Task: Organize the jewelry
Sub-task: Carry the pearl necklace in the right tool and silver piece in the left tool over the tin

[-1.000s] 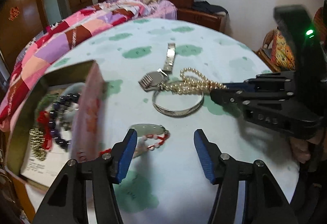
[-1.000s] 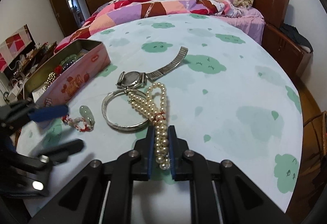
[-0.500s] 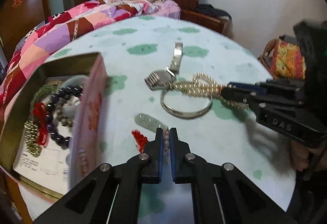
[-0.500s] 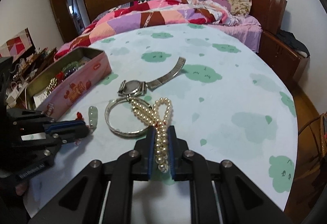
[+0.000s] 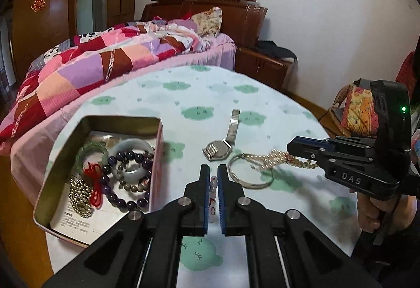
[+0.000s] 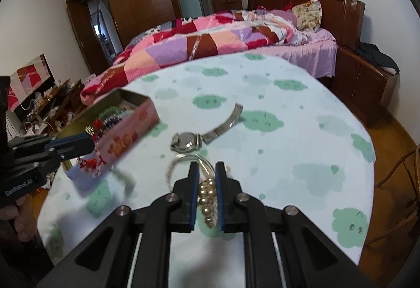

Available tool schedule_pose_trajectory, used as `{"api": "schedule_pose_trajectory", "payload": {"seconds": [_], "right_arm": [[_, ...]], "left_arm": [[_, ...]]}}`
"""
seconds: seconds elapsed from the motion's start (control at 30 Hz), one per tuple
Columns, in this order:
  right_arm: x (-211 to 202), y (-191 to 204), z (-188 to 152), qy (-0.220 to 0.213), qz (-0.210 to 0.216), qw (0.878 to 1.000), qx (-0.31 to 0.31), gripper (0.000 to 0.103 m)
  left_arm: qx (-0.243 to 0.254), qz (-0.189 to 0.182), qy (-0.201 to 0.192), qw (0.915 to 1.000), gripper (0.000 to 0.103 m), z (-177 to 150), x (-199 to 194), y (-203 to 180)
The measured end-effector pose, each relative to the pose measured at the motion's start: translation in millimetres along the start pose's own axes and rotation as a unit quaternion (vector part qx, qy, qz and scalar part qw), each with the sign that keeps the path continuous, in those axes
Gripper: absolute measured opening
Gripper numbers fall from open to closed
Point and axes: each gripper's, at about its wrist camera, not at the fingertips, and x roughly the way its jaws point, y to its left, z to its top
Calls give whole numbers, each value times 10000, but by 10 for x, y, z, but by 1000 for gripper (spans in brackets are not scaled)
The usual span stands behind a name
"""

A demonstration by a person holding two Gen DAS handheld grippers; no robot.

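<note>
I have both pickups made and am at the carry stage: my left hand-held gripper (image 5: 213, 198) is pinched narrow on the red-and-white beaded bracelet (image 5: 212, 192), and my right hand-held gripper (image 6: 205, 197) is clamped on the pearl necklace (image 6: 207, 200), whose far loops trail toward the silver bangle (image 5: 249, 172) on the worktop (image 5: 210, 93). The wristwatch (image 5: 219, 151) lies just beyond the bangle, untouched. Next, I judge, the left load goes left into the open pink tin (image 5: 155, 156), which already holds bead strings and a pale jade ring; that calls for clearing the tin's near wall before letting go, and for lifting the pearls free without dragging the bangle along. The left wrist view gives me the inside of the tin and the pearls stretched from the right fingers (image 5: 307, 147) toward the bangle; the right wrist view hides the tin's contents behind its pink side but shows the bracelet's red tassel (image 6: 89, 164) dangling under the left fingers (image 6: 71, 143), though blurred, so I can't quite tell whether it clears the worktop.
</note>
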Motion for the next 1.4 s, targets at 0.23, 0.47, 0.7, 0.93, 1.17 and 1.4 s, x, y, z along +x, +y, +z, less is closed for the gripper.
{"api": "schedule_pose_trajectory", "payload": {"seconds": [0.23, 0.47, 0.7, 0.93, 1.17, 1.4], "right_arm": [[-159, 54, 116, -221, 106, 9997, 33, 14], [-288, 141, 219, -428, 177, 9989, -16, 14], [-368, 278, 328, -575, 301, 9978, -148, 14], [-359, 515, 467, -659, 439, 9960, -425, 14], [-301, 760, 624, -714, 589, 9931, -723, 14], [-215, 1030, 751, -737, 782, 9893, -989, 14]], "left_arm": [[-5, -30, -235, 9997, 5, 99, -169, 4], [37, -17, -438, 9990, 5, 194, -324, 16], [73, 145, -649, 9978, 5, 283, -519, 102], [-37, 357, -728, 9967, 5, 313, -607, 281], [-294, 638, -829, 9941, 5, 329, -720, 593], [-499, 876, -814, 9916, 5, 300, -756, 815]]}}
